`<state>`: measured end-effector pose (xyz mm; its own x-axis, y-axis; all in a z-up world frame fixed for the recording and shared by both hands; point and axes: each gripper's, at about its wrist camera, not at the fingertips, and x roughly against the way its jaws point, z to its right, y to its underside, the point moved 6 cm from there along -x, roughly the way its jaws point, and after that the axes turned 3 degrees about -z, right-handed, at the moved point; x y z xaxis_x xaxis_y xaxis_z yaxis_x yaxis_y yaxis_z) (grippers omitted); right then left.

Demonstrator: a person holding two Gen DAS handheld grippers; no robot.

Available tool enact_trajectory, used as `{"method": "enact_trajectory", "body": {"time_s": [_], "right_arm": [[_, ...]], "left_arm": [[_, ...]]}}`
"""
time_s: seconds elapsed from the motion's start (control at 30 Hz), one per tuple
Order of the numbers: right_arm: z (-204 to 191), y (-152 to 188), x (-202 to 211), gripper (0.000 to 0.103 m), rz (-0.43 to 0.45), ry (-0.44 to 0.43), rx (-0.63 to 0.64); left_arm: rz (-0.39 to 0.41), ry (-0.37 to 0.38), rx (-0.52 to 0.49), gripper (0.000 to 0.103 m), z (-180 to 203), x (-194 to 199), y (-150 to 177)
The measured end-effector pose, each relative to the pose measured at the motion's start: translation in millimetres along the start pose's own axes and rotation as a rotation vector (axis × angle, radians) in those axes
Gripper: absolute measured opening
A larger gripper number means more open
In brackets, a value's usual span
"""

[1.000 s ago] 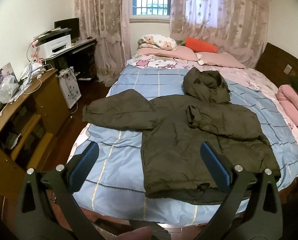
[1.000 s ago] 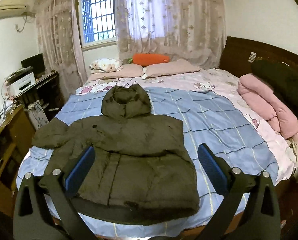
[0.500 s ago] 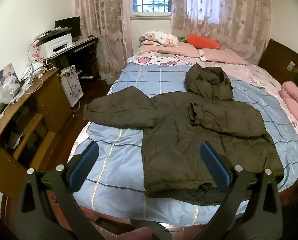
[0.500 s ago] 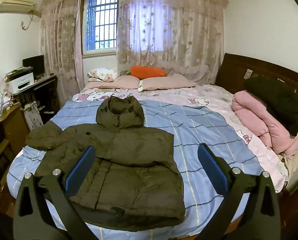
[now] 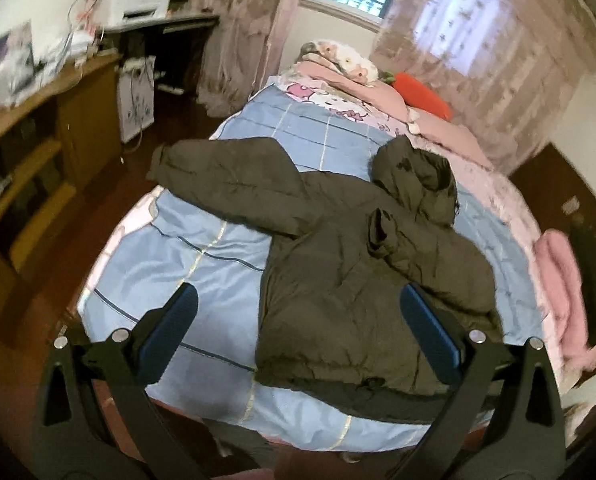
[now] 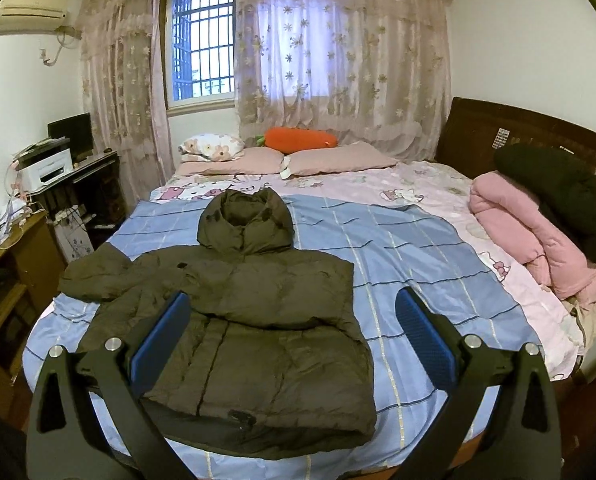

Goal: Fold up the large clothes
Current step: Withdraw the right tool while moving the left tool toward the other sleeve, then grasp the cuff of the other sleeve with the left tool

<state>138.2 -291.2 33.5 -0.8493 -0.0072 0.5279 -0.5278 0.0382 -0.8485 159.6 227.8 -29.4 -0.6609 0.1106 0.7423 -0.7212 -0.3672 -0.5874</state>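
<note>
Olive hooded puffer jacket (image 6: pixel 250 312) lies flat on the bed (image 6: pixel 418 248), over the blue checked sheet, hem at the near edge, hood (image 6: pixel 244 222) pointing toward the pillows at the far edge. One sleeve (image 5: pixel 222 176) is spread out toward the bed's left edge, its cuff close to that edge. The other sleeve (image 5: pixel 414 244) is already laid across the chest, cuff near the middle of the body.

Left gripper (image 5: pixel 298 332) hovers above the near-left part of the bed — jaws spread wide, nothing between them. Right gripper (image 6: pixel 294 332) likewise wide open and empty, held over the jacket's lower half, not touching it. Left view is motion-blurred.

Handling judgement: quilted, padded fabric — soft, light for its bulk, springy. Folds will likely puff back up unless pressed down. The shell looks smooth and probably slippery, so a shallow pinch could slide off; a deep bite taking in the padding should hold better.

Where to take hold: the outstretched sleeve at or just behind the cuff, where the fabric bunches thick enough for the pads, then carry it across the chest to match the other. For the later body fold, the hem corners at the near edge look like the firmest places to grip.
</note>
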Motion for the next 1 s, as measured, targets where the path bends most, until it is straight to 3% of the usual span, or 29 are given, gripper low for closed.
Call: {"method": "enact_trajectory", "body": {"time_s": [0.2,0.37,0.53,0.67,0.83,1.0], "right_arm": [[-5,-2,0,0.102,-0.009,-0.025,-0.001],[-11,-3,-3,0.102,-0.022,-0.045,0.003],[-17,-4,-7,0.102,-0.035,-0.064,0.014],[-21,-2,-9,0.102,-0.043,-0.074,0.024],[-22,0,-12,0.102,-0.057,-0.077,0.030],[-22,1,-16,0.102,-0.071,-0.075,0.030]], "left_arm": [[-0.080,0.157,0.258,0.101,-45,-21,-4],[-0.119,0.228,0.425,0.101,-80,-45,-6],[-0.121,0.262,0.425,0.101,-96,-70,-22],[-0.120,0.387,0.408,0.101,-98,-87,-39],[-0.128,0.417,0.422,0.101,-113,-118,-49],[-0.124,0.401,0.498,0.101,-141,-148,-56]]}}
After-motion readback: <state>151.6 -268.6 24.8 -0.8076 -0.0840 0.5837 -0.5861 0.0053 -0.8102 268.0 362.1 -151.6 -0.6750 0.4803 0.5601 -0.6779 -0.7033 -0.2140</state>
